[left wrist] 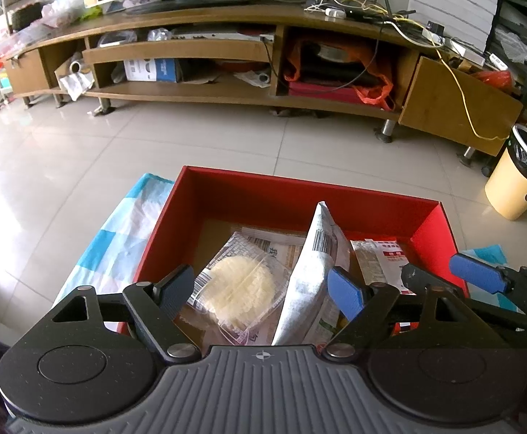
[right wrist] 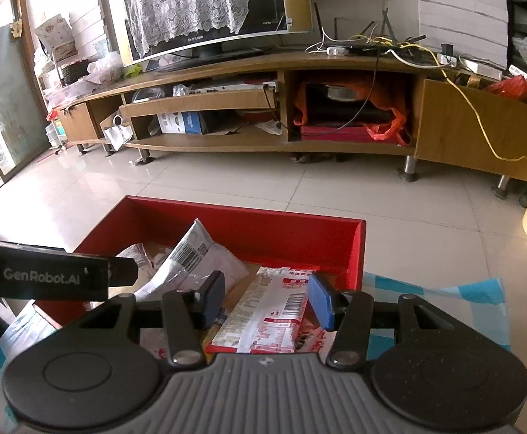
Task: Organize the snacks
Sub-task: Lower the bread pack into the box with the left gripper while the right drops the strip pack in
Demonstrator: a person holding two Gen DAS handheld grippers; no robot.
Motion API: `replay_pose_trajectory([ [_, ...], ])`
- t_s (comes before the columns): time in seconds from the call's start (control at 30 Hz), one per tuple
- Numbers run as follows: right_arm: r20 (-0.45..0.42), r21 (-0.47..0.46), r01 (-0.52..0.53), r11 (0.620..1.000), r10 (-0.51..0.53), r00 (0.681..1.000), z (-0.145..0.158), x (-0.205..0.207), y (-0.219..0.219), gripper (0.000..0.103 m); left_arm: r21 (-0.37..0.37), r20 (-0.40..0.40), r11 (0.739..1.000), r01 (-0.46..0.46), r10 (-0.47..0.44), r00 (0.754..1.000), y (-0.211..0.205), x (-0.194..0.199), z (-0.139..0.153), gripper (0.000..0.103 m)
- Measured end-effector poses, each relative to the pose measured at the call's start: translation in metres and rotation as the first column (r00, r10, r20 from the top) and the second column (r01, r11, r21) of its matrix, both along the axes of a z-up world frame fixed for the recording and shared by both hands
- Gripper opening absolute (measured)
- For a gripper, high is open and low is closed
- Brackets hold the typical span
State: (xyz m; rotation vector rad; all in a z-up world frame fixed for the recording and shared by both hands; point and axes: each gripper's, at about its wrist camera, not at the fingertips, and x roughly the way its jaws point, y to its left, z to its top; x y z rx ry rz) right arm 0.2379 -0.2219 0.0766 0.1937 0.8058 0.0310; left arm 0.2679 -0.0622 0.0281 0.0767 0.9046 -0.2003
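Observation:
A red box (left wrist: 299, 188) sits on a blue-checked cloth and holds several snack packets. My left gripper (left wrist: 261, 289) is open over the box, above a clear pack of round rice crackers (left wrist: 239, 289) and a white pouch (left wrist: 317, 264) that stands on edge. My right gripper (right wrist: 267, 298) is open over the box's right half (right wrist: 249, 228), straddling a red-and-white packet (right wrist: 267, 314) without closing on it. The white pouch (right wrist: 198, 253) leans to its left. The right gripper's fingers (left wrist: 476, 276) show at the right in the left wrist view.
The blue-checked cloth (left wrist: 118, 238) covers the table under the box. Beyond is a tiled floor (left wrist: 191, 137), a long wooden TV stand (left wrist: 227, 54) with clutter and cables, and a cream bin (left wrist: 520, 177) at the right.

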Motion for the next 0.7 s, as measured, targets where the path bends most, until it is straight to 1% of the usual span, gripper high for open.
replay_pose_trajectory([
  [0.17,0.001,-0.015,-0.002,1.000,0.002,1.000,0.001,-0.002,0.001,0.051,0.000,-0.003,1.000,0.004,-0.004,1.000,0.001,-0.003,0.002,0.086],
  [0.33,0.004,-0.043,-0.010,0.999,0.010,1.000,0.004,-0.005,0.004,0.054,0.006,-0.006,1.000,0.011,-0.011,1.000,0.001,-0.006,0.002,0.087],
  [0.7,0.004,-0.065,-0.027,0.998,0.028,1.000,0.010,-0.012,0.009,0.055,0.006,-0.005,1.000,0.020,-0.020,1.000,0.006,-0.017,0.006,0.089],
])
